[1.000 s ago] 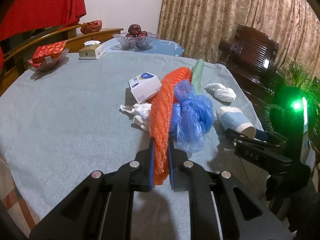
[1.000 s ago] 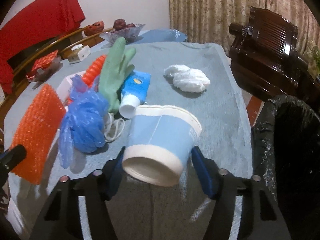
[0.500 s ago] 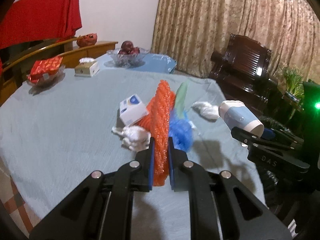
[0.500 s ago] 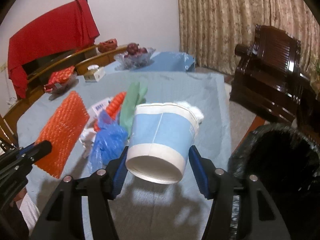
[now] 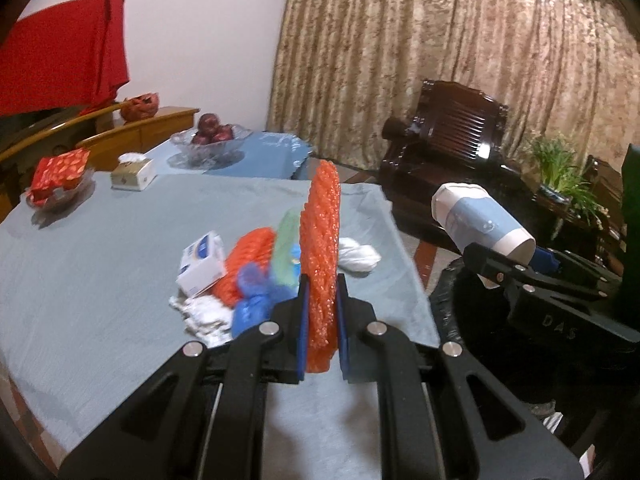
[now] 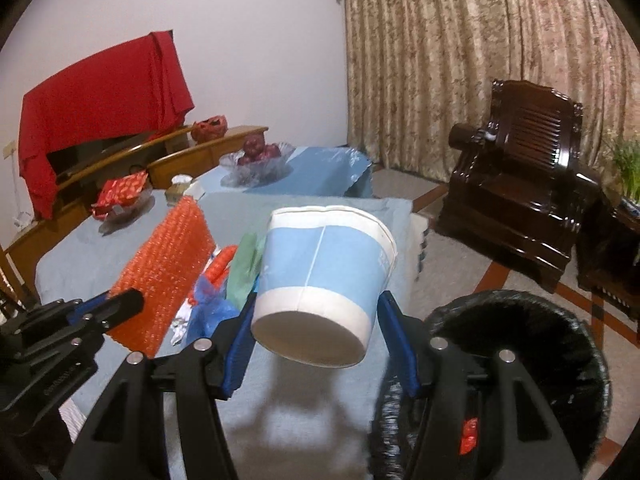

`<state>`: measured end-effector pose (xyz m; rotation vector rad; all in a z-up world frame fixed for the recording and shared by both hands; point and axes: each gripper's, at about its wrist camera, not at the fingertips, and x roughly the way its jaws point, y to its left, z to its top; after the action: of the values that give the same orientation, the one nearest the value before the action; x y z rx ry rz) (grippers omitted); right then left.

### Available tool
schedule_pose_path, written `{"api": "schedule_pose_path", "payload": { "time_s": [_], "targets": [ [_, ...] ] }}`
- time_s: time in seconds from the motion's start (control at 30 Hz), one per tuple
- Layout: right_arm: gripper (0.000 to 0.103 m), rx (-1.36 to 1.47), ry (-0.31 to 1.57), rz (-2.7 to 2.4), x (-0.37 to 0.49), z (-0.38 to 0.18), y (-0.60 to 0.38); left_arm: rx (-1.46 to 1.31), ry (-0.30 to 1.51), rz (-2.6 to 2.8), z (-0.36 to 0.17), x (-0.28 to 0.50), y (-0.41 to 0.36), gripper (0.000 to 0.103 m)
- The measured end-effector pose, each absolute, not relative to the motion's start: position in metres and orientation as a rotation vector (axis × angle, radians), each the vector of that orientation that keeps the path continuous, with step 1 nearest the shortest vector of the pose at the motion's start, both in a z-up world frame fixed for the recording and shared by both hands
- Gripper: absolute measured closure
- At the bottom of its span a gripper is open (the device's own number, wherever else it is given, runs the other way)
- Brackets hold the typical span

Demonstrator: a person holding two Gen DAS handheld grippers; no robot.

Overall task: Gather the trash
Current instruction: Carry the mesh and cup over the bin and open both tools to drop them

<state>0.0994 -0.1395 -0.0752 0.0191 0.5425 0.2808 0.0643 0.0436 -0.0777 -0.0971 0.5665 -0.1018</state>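
A table [image 5: 100,264] under a pale blue cloth carries a heap of litter near its right edge, with a black-lined bin [image 6: 560,332] just off that edge. The left gripper [image 5: 320,312] is clamped on an orange mesh sheet [image 5: 320,248] held upright above the near edge. The right gripper [image 6: 316,320] pinches a blue-and-white paper cup [image 6: 324,272] between table edge and bin.

Cup [image 6: 324,276] and orange mesh [image 5: 320,256] lifted — nearer bin [image 6: 520,360].

Black plastic linkage arms are filling the lower frame on both the left gripper [image 5: 322,332] and right gripper [image 6: 320,344], showing silver screws, blue finger pads [image 6: 236,356] and embossed lettering.
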Motion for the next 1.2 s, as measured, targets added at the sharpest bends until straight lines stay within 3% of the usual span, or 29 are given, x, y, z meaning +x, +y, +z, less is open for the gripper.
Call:
{"api": "schedule_pose_path", "payload": {
  "time_s": [0.33, 1.07, 1.2],
  "targets": [
    [0.045, 0.042, 0.521, 0.154, 0.084, -0.065, -0.206, -0.060, 0.555, -0.240, -0.071, 0.076, -0.022, 0.092],
    [0.044, 0.104, 0.602, -0.107, 0.069, -0.104, -0.322, 0.028, 0.636, -0.503, -0.102, 0.109, -0.147, 0.092],
    [0.041, 0.114, 0.635, -0.119, 0.068, -0.116, -0.329, 0.044, 0.656, -0.534, -0.110, 0.112, -0.160, 0.087]
  ]
}}
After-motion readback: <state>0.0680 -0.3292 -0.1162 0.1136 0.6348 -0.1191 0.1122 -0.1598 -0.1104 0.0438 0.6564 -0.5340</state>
